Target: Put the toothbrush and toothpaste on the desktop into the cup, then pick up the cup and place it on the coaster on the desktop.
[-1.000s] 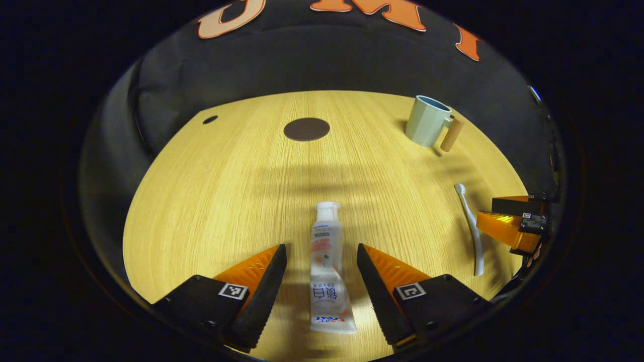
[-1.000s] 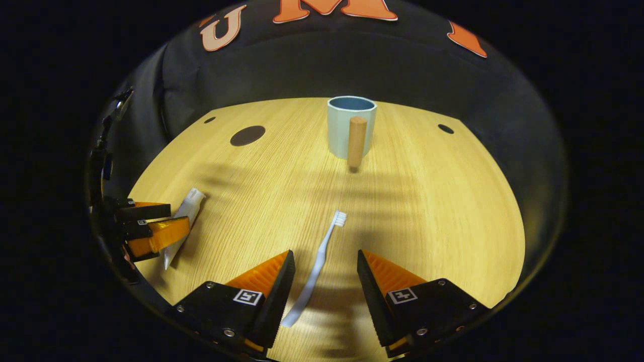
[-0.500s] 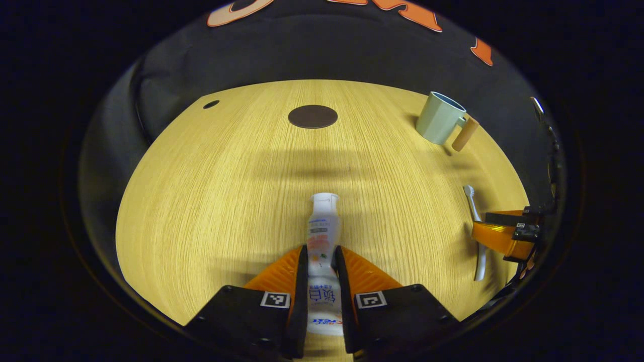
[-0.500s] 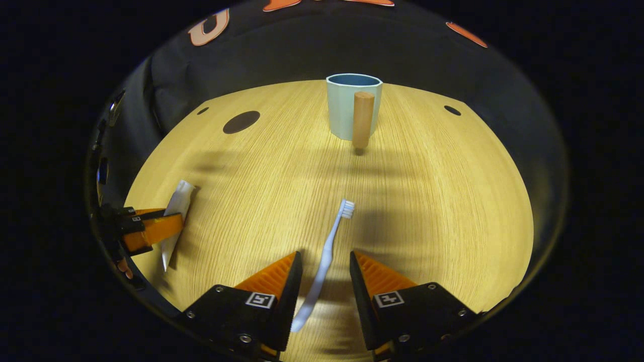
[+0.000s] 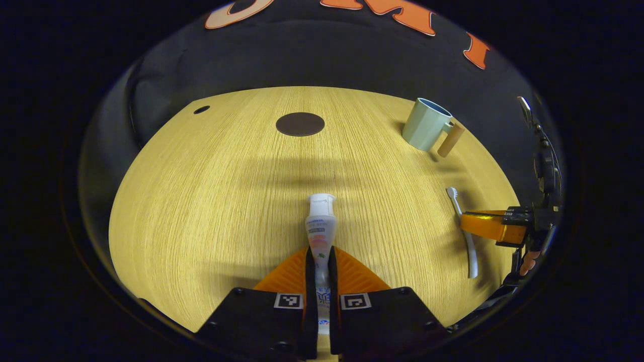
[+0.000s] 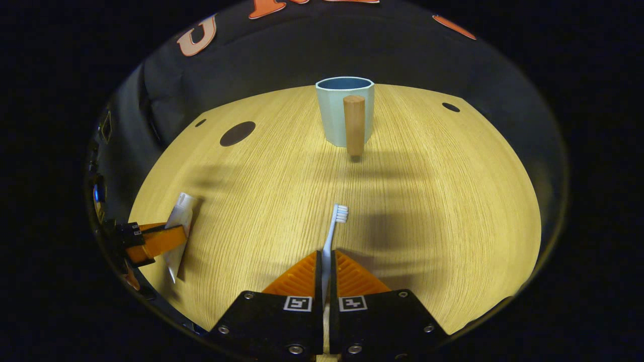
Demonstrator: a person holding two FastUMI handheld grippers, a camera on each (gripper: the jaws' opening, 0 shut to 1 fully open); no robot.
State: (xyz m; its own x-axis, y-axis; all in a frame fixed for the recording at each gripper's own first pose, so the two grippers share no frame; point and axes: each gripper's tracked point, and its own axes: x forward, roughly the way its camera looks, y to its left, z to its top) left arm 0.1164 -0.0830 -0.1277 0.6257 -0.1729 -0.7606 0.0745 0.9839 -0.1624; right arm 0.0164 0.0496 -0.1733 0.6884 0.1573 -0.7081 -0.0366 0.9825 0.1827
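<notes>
In the left gripper view my left gripper [image 5: 320,254] is shut on the white toothpaste tube [image 5: 320,226], whose cap points away over the wooden desktop [image 5: 211,191]. In the right gripper view my right gripper [image 6: 327,256] is shut on the handle of the pale blue toothbrush [image 6: 334,227], bristles pointing toward the light blue cup [image 6: 336,116] with its wooden handle. The cup [image 5: 425,129] stands upright at the far right in the left gripper view. The round dark coaster [image 5: 300,123] lies far ahead of the tube, and the coaster [image 6: 237,133] shows far left of the cup in the right gripper view.
Small dark holes [image 5: 201,109] [image 6: 450,106] sit near the desktop's far corners. The other gripper [image 5: 490,226] holds the toothbrush [image 5: 460,216] at the right edge of the left gripper view; in the right gripper view the other gripper [image 6: 156,241] holds the tube [image 6: 178,229] at the left edge.
Both grippers went from open to shut: the left closed on the toothpaste tube, the right on the toothbrush handle. The toothbrush now lies straight between the right fingers.
</notes>
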